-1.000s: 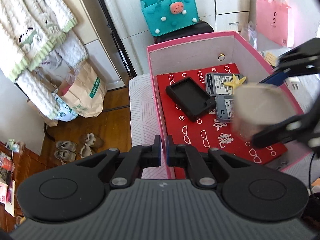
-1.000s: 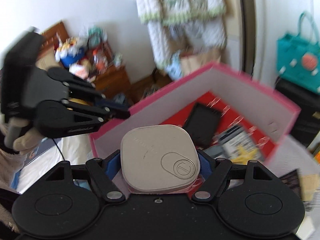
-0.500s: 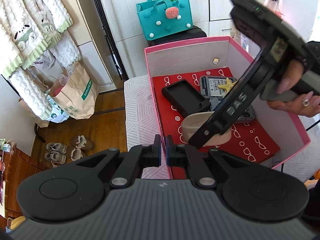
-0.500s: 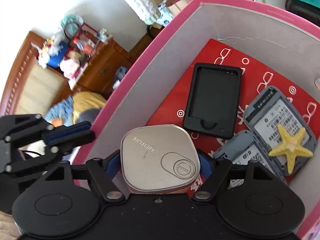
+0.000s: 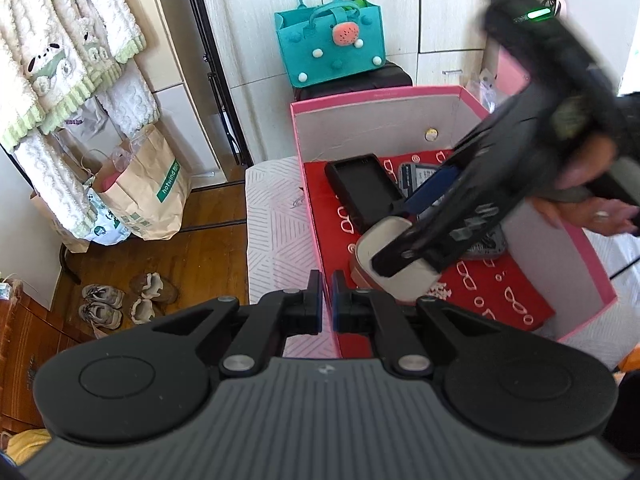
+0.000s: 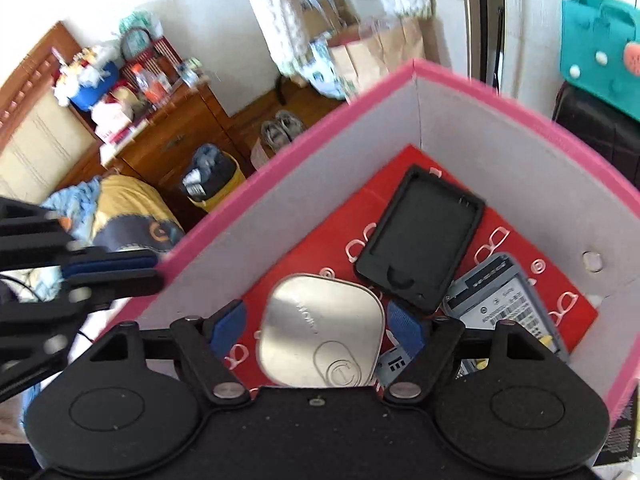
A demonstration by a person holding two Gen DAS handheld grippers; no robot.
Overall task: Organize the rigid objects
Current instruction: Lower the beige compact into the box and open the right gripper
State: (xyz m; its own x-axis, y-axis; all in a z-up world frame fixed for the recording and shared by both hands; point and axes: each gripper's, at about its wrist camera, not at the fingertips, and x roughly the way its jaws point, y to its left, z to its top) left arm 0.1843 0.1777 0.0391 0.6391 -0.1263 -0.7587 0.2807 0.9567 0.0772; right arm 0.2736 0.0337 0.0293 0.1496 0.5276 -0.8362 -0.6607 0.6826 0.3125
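A pink box (image 5: 404, 92) with a red patterned floor holds a black phone case (image 5: 362, 196), grey phone parts (image 6: 504, 300) and a beige rounded-square device (image 6: 320, 328). My right gripper (image 6: 316, 324) is open inside the box, its blue pads apart on either side of the beige device (image 5: 396, 268), which lies on the red floor. My left gripper (image 5: 326, 304) is shut and empty, hovering just outside the box's near left wall; it shows at the left in the right wrist view (image 6: 116, 268).
The box stands on a white striped cloth (image 5: 276, 232). A teal felt bag (image 5: 330, 42) sits behind it on a black case. A paper bag (image 5: 148, 196) and shoes (image 5: 124, 300) are on the wooden floor at left. A wooden dresser (image 6: 160, 136) stands beyond.
My right gripper lowered into the box and opened, letting go of the beige device onto the red floor. My left gripper stayed shut near the box wall.
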